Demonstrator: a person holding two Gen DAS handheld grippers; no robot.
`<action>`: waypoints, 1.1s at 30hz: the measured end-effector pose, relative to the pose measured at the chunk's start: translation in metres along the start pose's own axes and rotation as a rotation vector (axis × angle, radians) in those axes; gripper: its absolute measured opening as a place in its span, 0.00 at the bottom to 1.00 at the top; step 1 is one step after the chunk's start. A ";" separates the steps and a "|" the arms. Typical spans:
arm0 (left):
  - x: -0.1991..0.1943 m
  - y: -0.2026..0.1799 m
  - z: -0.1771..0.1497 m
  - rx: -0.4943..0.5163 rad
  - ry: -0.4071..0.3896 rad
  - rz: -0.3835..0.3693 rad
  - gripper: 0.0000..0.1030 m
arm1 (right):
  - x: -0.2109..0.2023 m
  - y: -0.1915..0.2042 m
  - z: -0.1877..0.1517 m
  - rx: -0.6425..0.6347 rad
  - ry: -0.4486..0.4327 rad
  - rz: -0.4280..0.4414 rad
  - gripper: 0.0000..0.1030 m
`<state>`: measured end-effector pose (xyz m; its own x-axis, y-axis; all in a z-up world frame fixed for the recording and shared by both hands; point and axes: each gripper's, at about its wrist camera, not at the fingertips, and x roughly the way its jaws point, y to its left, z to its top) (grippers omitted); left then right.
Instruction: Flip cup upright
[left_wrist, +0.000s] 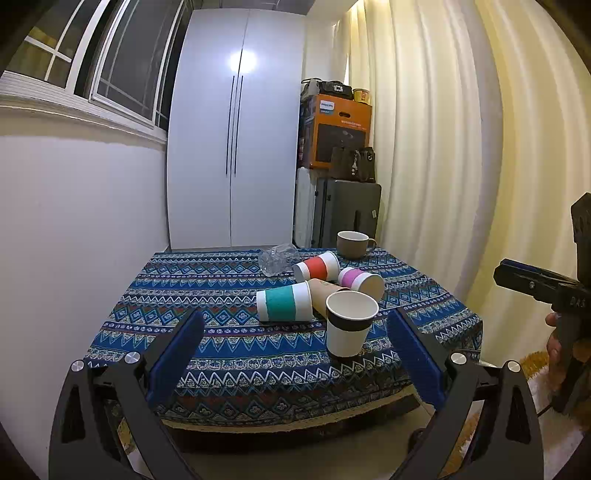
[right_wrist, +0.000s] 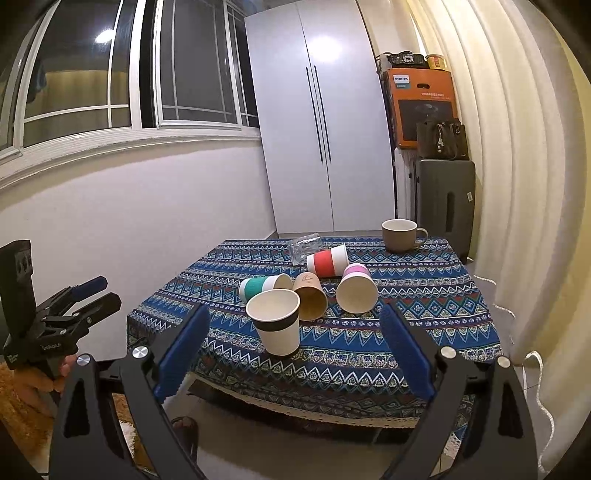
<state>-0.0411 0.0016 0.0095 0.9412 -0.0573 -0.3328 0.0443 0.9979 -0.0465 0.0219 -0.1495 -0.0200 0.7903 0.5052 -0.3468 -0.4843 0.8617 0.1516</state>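
Black-banded cup (left_wrist: 350, 322) sits upright near the surface's (left_wrist: 229, 354) front edge; four others lie tipped behind it. Left gripper (left_wrist: 295, 334) and right gripper (right_wrist: 293, 328) both spread wide, holding nothing.

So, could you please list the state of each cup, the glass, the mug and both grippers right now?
black-band cup: upright
teal cup: on its side
brown cup: on its side
pink cup: on its side
red cup: on its side
glass: on its side
mug: upright
left gripper: open
right gripper: open
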 end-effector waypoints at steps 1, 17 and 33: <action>0.000 0.000 0.000 0.000 -0.001 0.001 0.94 | 0.001 0.001 0.000 -0.001 0.000 0.000 0.89; 0.002 0.000 -0.001 -0.007 0.001 -0.007 0.94 | 0.003 0.001 0.000 -0.001 0.008 -0.001 0.89; 0.003 -0.003 -0.002 -0.006 0.003 -0.009 0.94 | 0.003 -0.001 0.000 -0.001 0.008 0.001 0.89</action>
<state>-0.0386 -0.0011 0.0068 0.9399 -0.0662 -0.3350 0.0504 0.9972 -0.0556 0.0247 -0.1484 -0.0213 0.7869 0.5053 -0.3541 -0.4853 0.8613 0.1507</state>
